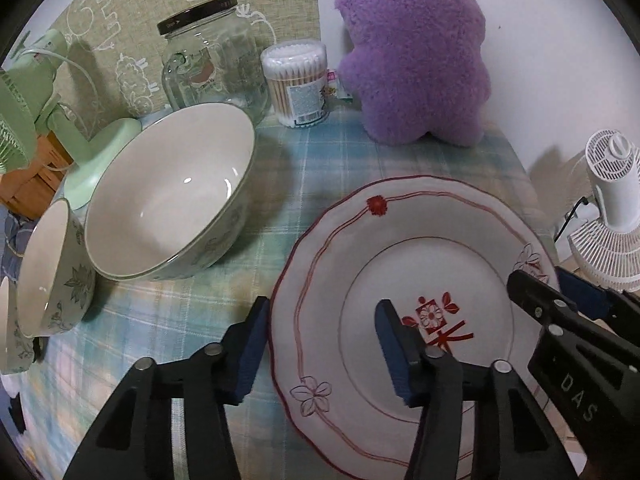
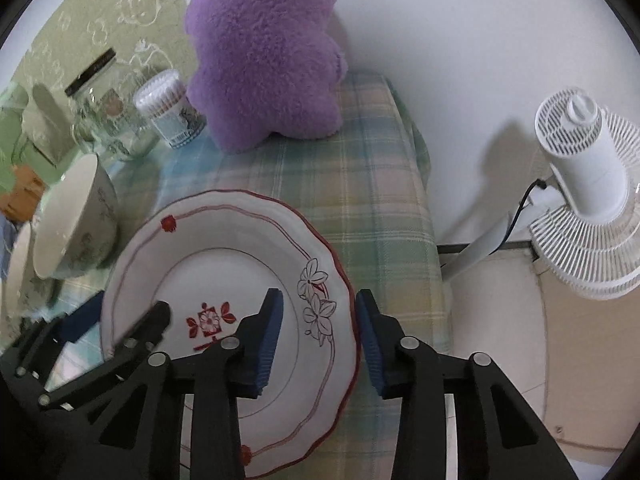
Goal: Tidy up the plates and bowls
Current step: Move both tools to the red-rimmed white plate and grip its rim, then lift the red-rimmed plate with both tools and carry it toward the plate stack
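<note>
A white plate (image 1: pixel 400 264) with red line patterns lies flat on the plaid tablecloth. My left gripper (image 1: pixel 323 304) is open and straddles its left rim, one blue pad outside the edge and one over the plate's well. My right gripper (image 2: pixel 319 294) is open too and straddles the right rim of the plate (image 2: pixel 224 264), its outer pad close to the edge. Each gripper also shows in the other's view: the right gripper (image 1: pixel 556 280) and the left gripper (image 2: pixel 124 312). A large green-patterned bowl (image 1: pixel 168 196) and a smaller bowl (image 1: pixel 44 268) stand left of the plate.
At the back stand a glass jar (image 1: pixel 212 64), a tub of cotton swabs (image 1: pixel 296 80) and a purple plush toy (image 1: pixel 412 52). A green desk fan (image 1: pixel 24 112) is at the far left. A white fan (image 2: pixel 580 184) stands on the floor beyond the table's right edge (image 2: pixel 434 240).
</note>
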Tool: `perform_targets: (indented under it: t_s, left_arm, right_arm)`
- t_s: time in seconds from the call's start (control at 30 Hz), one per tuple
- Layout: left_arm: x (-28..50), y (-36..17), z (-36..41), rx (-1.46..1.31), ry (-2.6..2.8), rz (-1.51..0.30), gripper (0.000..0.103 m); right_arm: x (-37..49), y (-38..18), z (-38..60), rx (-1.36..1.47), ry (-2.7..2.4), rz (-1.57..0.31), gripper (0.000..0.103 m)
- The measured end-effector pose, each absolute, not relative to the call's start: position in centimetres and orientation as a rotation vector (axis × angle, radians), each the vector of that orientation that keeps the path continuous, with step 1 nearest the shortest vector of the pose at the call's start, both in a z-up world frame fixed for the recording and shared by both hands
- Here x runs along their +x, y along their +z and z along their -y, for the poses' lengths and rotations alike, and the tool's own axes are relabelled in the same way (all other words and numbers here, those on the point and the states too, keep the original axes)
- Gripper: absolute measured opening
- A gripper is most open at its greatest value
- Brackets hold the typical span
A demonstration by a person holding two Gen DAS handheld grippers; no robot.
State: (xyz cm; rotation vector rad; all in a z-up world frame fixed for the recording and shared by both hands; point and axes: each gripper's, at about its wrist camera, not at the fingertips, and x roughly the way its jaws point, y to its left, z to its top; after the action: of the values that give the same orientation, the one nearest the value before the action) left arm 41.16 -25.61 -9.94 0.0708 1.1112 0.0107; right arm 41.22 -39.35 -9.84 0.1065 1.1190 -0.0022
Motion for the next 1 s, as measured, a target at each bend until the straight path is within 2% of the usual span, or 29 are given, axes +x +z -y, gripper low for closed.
perform_targets:
  t_s: [0.6,1.0]
  left_arm:
    - [34.6,-9.7,22.7,0.080,0.014,-1.177,0.052]
    - [34.7,-10.5,22.3,0.053,-0.001,-1.174,0.054]
  right_arm:
    - [35.4,-9.6,36.7,0.078,0.024,-1.189,0.040]
    - [35.4,-10.9,35.5,0.052,0.048,-1.220,0.052]
